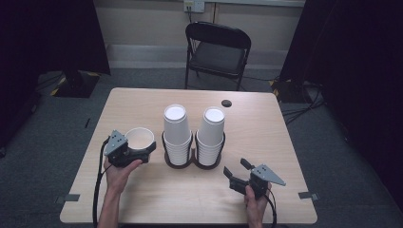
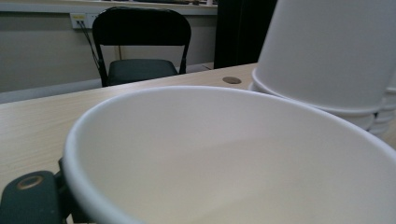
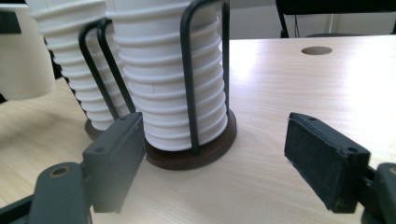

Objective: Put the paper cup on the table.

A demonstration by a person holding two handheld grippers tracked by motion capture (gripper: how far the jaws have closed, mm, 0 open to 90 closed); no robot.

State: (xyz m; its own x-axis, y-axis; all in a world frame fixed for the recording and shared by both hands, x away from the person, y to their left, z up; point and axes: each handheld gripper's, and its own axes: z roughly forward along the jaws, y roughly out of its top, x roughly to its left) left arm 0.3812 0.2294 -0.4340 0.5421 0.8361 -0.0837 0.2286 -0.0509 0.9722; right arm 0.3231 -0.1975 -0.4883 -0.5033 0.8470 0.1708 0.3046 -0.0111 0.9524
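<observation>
Left gripper: clamped on a single white paper cup, which is held upright, mouth up, with the rim gripped between the jaws.
Cup position: just left of the two cup stacks, above the wooden table; contact with the tabletop cannot be determined.
Right gripper: jaws spread wide, nothing between them; the fingers are pointed at the right-hand holder.
Cup stacks: two columns of inverted white cups, seated in a black wire holder with dark round bases; near the right fingers, not touching.
Concealed: in the left gripper view the cup's far jaw is hidden behind the cup's wall.
Cup appearance: plain white, rolled rim, interior empty.
Background: black folding chair stands beyond the table.
</observation>
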